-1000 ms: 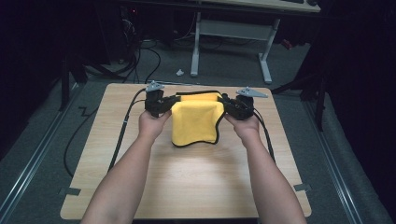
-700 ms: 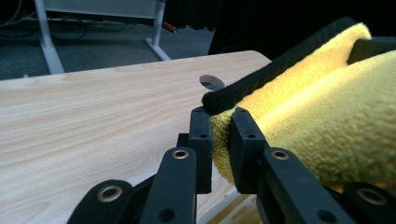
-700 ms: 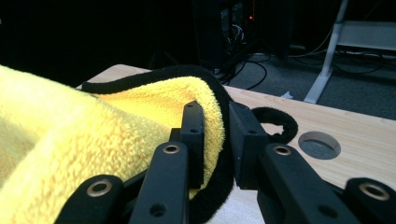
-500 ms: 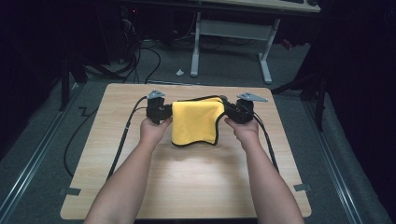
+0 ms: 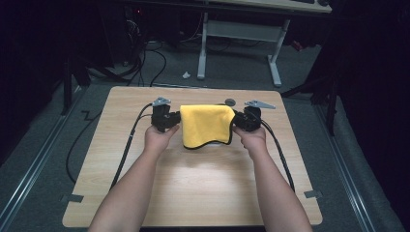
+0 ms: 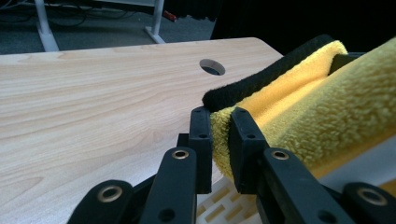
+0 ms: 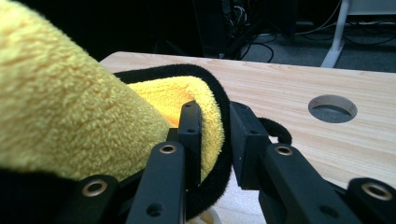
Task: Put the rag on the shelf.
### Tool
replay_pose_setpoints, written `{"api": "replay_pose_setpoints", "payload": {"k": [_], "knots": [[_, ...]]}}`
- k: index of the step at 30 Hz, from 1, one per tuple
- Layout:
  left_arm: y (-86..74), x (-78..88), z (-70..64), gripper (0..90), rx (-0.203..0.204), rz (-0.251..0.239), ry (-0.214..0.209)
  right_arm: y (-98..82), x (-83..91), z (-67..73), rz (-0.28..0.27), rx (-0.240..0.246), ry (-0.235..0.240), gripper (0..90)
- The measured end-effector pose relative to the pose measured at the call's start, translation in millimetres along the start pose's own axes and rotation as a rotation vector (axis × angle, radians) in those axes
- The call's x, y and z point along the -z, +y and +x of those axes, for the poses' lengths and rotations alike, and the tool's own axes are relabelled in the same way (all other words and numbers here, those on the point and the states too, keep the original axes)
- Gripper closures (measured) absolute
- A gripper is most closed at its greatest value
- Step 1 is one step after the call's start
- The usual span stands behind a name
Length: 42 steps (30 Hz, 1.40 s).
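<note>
Over the bench [image 5: 145, 193], my left tongs [image 5: 175, 120] and right tongs [image 5: 237, 121] each clamp an edge of the yellow cloth [image 5: 205, 125]; the right's jaws have just been easing apart. No writing shows.

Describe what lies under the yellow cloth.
A white object peeks from under the yellow cloth; its slotted white edge shows in the left gripper view. The rest is covered.
</note>
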State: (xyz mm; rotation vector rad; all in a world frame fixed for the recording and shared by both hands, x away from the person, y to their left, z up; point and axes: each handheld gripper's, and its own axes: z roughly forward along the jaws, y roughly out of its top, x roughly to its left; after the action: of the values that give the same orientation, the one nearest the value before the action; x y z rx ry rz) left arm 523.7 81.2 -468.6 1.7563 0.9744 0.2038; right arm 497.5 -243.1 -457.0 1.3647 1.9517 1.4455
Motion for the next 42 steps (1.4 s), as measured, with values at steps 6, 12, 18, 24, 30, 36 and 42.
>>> {"api": "replay_pose_setpoints", "payload": {"k": [6,12,18,24,30,36,42], "knots": [[-2.0,-1.9,1.0,79.3,0.008,0.018,0.001,-8.1,-2.8,-2.7,0.006,-0.026,0.004,75.1],[0.0,0.6,0.9,75.9,0.012,0.01,0.003,-3.9,-0.1,0.0,-0.004,-0.007,-0.008,73.0],[1.5,5.3,0.5,70.9,-0.002,0.016,0.022,3.0,6.5,0.3,-0.008,0.008,-0.053,62.7],[5.9,11.3,-1.8,67.3,-0.004,-0.008,0.04,8.7,14.6,-0.8,-0.032,0.021,-0.086,60.1],[9.8,18.5,-4.3,67.2,-0.012,-0.024,0.06,14.7,22.6,-0.8,-0.059,0.039,-0.111,59.9],[13.3,28.2,-4.0,67.3,-0.024,-0.039,0.08,18.9,29.0,-0.2,-0.075,0.058,-0.128,60.0],[12.5,39.4,-3.3,67.2,-0.025,-0.067,0.105,20.7,35.3,1.1,-0.076,0.073,-0.139,59.9]]}}
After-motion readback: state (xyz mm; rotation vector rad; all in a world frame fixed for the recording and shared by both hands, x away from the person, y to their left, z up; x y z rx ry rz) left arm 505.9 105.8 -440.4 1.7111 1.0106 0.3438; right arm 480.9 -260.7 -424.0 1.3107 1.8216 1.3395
